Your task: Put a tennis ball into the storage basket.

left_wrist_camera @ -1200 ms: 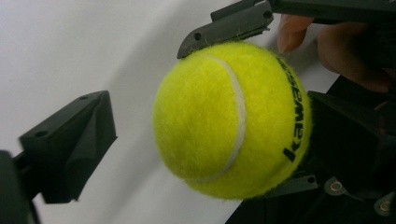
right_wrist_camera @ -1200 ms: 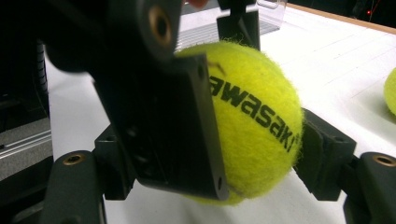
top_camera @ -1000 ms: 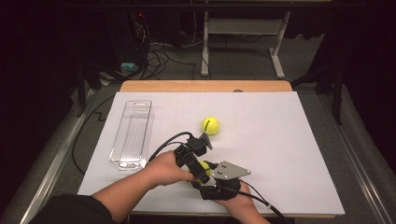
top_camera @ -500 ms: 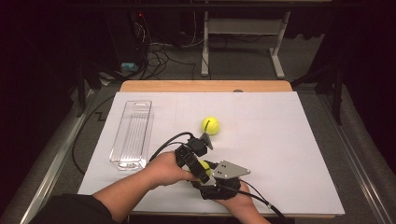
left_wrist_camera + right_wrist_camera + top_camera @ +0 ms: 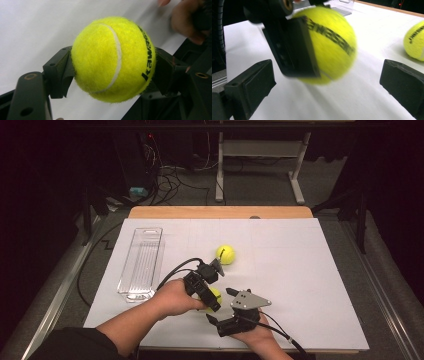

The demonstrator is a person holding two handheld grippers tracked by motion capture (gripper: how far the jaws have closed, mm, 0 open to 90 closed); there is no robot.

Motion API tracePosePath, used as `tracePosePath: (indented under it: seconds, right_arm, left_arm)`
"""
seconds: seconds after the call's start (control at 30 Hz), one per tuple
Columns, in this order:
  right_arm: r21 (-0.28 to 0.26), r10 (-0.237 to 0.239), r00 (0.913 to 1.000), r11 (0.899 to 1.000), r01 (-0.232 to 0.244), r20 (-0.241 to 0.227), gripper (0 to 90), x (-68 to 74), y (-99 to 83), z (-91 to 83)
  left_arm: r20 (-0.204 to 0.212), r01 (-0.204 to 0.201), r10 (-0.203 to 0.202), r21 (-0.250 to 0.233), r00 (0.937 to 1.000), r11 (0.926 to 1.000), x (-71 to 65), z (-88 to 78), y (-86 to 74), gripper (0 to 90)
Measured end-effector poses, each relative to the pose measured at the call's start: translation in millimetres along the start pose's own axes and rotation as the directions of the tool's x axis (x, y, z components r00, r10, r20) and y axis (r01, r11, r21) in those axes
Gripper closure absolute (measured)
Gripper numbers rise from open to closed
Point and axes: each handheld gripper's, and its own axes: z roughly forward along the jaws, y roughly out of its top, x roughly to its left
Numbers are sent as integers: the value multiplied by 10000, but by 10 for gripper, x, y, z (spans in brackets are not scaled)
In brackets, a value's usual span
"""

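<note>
Near the surface's [image 5: 310, 270] front edge, the left hand-held gripper [image 5: 110, 75] clamps a tennis ball [image 5: 112, 58]; the right hand-held gripper's [image 5: 325, 85] jaws have just been opening, released. Handover looks complete; next, carrying it clear, perhaps towards the tray [image 5: 142, 262].

The high view looks forward and down over the whole table [image 5: 300, 270]. Both gripper views sit close and low, sharing the held tennis ball [image 5: 112, 58] with it.
</note>
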Motion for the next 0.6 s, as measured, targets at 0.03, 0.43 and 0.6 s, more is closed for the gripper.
tracePosePath:
  seconds: [0.03,0.43,0.6]
  right_arm:
    - [43,10,10000,10000,-10,57,0,-19,-8,-19]
    - [6,264,9933,9996,-266,1129,0,-369,-124,-325]
    - [-113,439,9845,9990,-426,1696,0,-524,-175,-494]
  left_arm:
    - [-7,34,-34,-14,10000,10000,17,-8,-5,267]
    - [-403,671,-672,-40,9969,9977,246,-155,-109,267]
    - [-561,832,-833,-42,9949,9965,343,-248,-155,267]
